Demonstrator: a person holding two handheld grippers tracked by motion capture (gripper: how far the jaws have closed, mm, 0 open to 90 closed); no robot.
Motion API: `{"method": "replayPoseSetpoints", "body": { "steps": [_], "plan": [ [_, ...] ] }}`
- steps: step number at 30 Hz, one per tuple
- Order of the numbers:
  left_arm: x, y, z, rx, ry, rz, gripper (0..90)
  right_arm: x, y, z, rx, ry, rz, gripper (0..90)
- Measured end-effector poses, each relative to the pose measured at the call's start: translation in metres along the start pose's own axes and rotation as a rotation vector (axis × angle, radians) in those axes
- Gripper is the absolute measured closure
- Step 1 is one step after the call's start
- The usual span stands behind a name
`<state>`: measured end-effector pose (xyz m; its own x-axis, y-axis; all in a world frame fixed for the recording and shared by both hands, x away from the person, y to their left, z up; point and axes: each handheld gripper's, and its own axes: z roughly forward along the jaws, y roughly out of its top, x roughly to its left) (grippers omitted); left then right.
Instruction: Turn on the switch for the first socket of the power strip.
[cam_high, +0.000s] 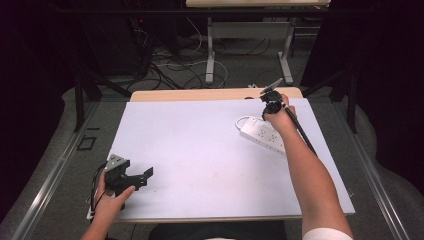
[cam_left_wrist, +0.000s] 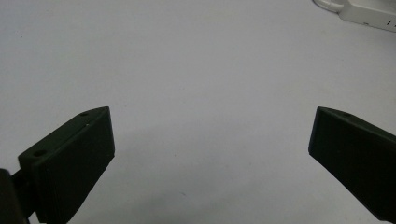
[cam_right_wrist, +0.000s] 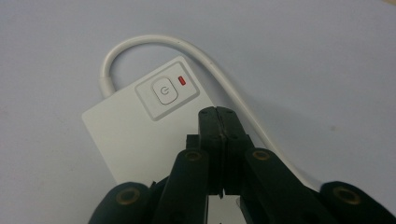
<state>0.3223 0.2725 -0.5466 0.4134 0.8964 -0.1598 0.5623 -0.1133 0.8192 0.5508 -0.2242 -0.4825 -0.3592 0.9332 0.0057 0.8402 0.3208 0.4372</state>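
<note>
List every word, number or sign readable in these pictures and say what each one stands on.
No words, brands or numbers can be read anywhere.
Power symbol (circle with a stroke), embossed: on the white button of the power strip.
Small red indicator, no text: beside that button.
Socket markings on the strip in the high view: too small to read.

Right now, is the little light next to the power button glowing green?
No, the little light beside the power button on the white power strip shows red in the right gripper view.
</note>
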Motion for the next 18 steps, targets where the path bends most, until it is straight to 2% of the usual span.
{"method": "replayPoseSetpoints", "body": {
  "steps": [2, 3, 6, 9, 10, 14, 17, 18],
  "plan": [
    [0.0, 0.0, 0.0, 0.0, -0.001, 0.0, 0.1, 0.002, 0.0, 0.003, 0.009, -0.002, 0.01, 90.0],
    [0.0, 0.0, 0.0, -0.002, -0.001, 0.002, 0.1, 0.002, 0.0, 0.004, 0.014, -0.001, -0.016, 90.0],
    [0.001, 0.0, 0.0, -0.002, -0.001, 0.0, 0.1, 0.004, -0.001, 0.008, 0.013, 0.005, -0.018, 90.0],
    [0.001, 0.0, 0.0, -0.002, 0.0, 0.0, 0.1, 0.005, 0.0, 0.011, 0.041, -0.012, -0.028, 90.0],
    [0.001, 0.0, 0.0, -0.002, 0.0, 0.0, 0.1, 0.006, 0.0, 0.012, 0.044, -0.017, -0.014, 90.0],
    [0.001, 0.0, 0.0, -0.003, 0.001, 0.0, 0.1, 0.004, -0.001, 0.015, 0.036, -0.015, -0.025, 90.0],
    [0.001, 0.0, 0.001, -0.005, 0.002, -0.003, 0.1, 0.003, -0.001, 0.017, 0.061, -0.02, -0.029, 90.0],
    [0.001, 0.0, 0.001, -0.005, 0.001, -0.005, 0.1, 0.004, -0.001, 0.017, 0.069, -0.016, -0.015, 90.0]
  ]
}}
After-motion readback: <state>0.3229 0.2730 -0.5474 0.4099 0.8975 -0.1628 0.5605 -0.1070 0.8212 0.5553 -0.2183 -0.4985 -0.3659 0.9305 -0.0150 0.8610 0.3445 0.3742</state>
